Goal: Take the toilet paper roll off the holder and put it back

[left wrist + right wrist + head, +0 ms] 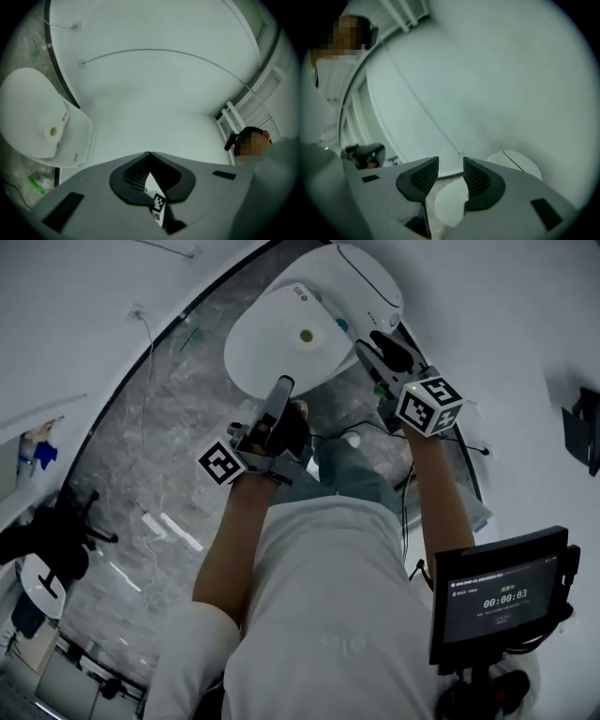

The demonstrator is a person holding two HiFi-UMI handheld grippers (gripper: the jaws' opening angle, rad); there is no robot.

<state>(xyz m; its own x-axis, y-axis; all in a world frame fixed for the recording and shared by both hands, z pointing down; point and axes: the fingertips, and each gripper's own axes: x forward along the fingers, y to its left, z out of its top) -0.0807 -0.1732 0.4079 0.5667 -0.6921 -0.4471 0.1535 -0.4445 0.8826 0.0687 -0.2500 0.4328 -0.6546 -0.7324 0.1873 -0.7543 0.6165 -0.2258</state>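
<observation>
Grippers: two | left gripper (149,154) jaws pressed together on nothing, by toilet lid (267,329) near edge | right gripper (451,165) narrowly parted, empty, right of lid | I count one toilet paper roll (307,336), standing on lid.

A bathroom: a white toilet (262,343), lid closed, on a grey marbled floor (169,456) beside white walls (75,324).

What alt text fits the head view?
Seen from above, a person in a white shirt holds the left gripper, shut, and the right gripper, open, out toward a closed white toilet. What looks like a small paper roll sits on it; the floor is grey marble.
</observation>
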